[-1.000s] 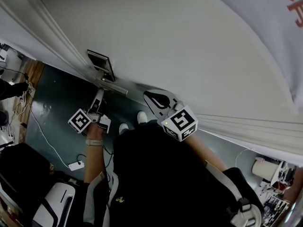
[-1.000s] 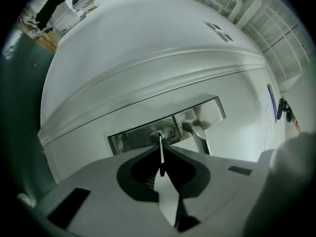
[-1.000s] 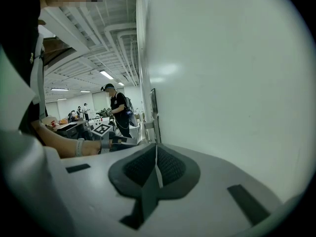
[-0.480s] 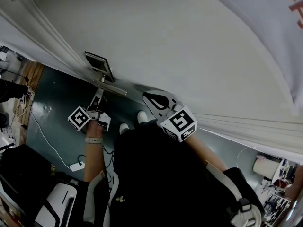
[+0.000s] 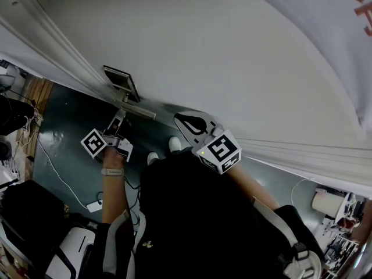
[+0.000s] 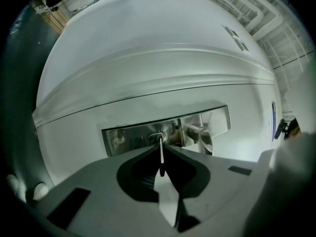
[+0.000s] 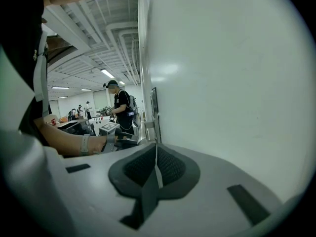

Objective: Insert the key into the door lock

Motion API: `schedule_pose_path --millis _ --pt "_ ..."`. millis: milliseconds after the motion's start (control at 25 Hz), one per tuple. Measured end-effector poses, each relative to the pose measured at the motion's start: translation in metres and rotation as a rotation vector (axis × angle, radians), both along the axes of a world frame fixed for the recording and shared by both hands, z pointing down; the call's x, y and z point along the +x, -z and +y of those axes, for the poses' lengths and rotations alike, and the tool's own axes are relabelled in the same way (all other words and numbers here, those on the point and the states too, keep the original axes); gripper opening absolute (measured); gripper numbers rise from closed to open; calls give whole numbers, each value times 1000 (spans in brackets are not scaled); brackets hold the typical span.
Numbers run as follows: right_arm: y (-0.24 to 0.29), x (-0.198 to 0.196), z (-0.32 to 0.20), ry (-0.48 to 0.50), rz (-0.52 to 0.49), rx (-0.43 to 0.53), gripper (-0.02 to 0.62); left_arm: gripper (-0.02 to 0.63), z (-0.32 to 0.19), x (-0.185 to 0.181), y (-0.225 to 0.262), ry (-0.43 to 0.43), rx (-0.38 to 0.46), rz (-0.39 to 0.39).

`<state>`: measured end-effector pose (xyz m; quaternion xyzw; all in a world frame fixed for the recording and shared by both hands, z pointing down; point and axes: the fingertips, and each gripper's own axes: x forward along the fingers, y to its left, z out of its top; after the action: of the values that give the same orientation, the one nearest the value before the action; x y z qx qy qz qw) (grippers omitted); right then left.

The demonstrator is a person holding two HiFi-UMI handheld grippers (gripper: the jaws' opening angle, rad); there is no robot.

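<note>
1. Key (image 6: 161, 157): thin, flat metal blade seen edge-on, with pale glints along it. Its long axis ran straight away from the left gripper toward the door. The tip pointed at the keyhole and met it; how deep it sat could not be told.
2. Left gripper (image 5: 118, 122): grey, smooth plastic body with dark ribbed pads. The jaws were clamped tight on the near end of the key. It was held up to the lock plate, at the left of the head view.
3. Keyhole (image 6: 158, 137): small oval metal ring, set in the middle of the lock plate.
4. Lock plate (image 6: 129, 136): long rectangular plate of polished, mirror-like metal, mounted flat on the door.
5. Handle (image 6: 199, 133): shiny metal lever on a round stem, just right of the keyhole and standing out from the plate.
6. Door (image 5: 232, 68): white, smooth, matt surface with raised moulding lines.
7. Right gripper (image 7: 156, 148): same grey body and dark ribbed pads. The jaws were pressed together with nothing between them. It was held close beside the door, to the right of the lock and apart from it.
8. Marker cube (image 5: 220, 151): white faces with black square patterns, on the near end of the right gripper.
9. Floor (image 5: 64, 127): dark grey-green, with thin white cables lying on it.
</note>
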<state>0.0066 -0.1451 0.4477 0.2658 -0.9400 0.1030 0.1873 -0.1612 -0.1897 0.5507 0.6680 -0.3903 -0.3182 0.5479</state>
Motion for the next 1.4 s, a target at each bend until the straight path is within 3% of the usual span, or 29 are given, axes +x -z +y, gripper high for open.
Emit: schedule_pose_path --millis 600,960,1400 --pt "1 -3 -3 -30 -5 -2 20 28 -19 2 1 -78 -34 34" --pt "0 1 -3 -39 3 3 20 28 -28 4 1 -80 -33 72" --pt "2 -14 2 -5 -34 -16 20 28 -24 3 1 -38 -23 66"
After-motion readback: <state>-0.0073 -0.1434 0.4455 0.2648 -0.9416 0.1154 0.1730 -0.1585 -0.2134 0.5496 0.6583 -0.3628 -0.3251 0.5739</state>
